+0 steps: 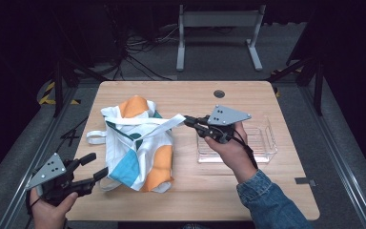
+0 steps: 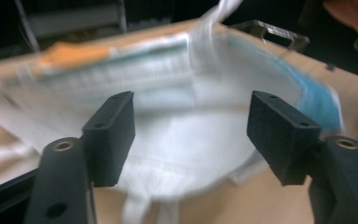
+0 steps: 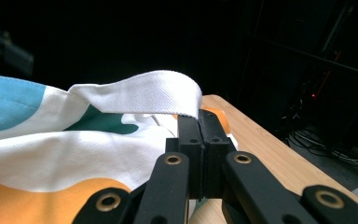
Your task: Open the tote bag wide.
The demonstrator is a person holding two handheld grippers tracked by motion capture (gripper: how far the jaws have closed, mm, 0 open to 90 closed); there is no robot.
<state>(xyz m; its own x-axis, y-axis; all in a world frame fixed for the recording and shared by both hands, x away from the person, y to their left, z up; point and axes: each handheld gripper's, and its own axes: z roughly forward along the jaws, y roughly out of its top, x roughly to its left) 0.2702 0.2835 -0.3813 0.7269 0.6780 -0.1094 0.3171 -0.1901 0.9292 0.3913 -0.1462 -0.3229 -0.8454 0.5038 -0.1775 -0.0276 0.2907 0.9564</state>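
The tote bag (image 1: pixel 138 148) lies crumpled on the tabletop (image 1: pixel 219 200), left of a clear tray (image 1: pixel 262 143). The right gripper (image 1: pixel 189 120) is clenched on a white strap (image 1: pixel 157 123), drawing it taut toward the tray. The left gripper (image 1: pixel 95 167) hangs released at the bag's near corner, jaws apart, nothing between them. I'd say keep the strap tension steady and level, then close on that corner hem squarely.
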